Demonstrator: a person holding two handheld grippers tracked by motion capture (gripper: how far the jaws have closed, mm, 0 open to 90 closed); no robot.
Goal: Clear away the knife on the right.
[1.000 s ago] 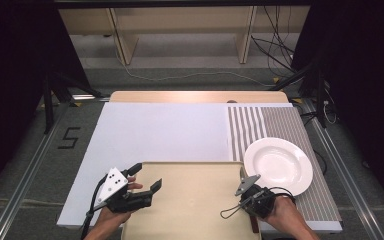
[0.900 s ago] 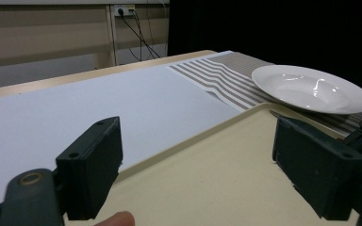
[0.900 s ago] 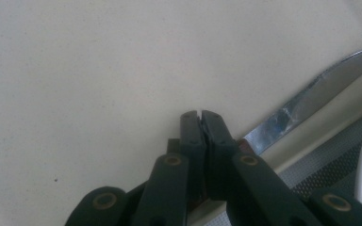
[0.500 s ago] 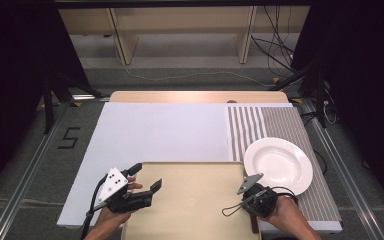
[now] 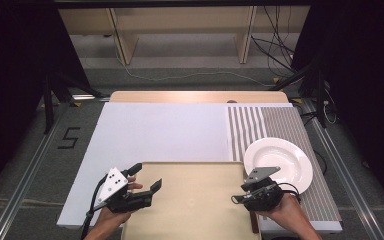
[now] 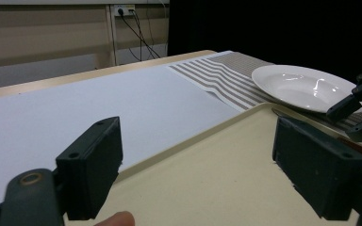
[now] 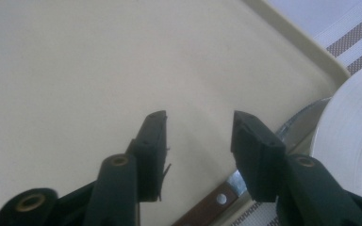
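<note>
Left black two-jaw gripper [image 5: 141, 187] hovers over the near left edge of the flat beige plastic tray [image 5: 195, 200], jaws wide apart, gripping nothing. Right black two-jaw gripper [image 5: 236, 198], at the tray's near right edge, has its jaws partly apart and empty above the tray surface. A brown-handled table knife [image 7: 245, 181] lies between tray rim and round white ceramic plate [image 5: 278, 164], which rests on the grey-striped placemat [image 5: 270, 125]. A number "5" [image 5: 67, 138] marks the floor left of the tabletop.

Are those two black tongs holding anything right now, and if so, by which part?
Nothing is held. The left tongs and the right tongs both stand open above the beige tray, with only bare tray between their jaws.
</note>
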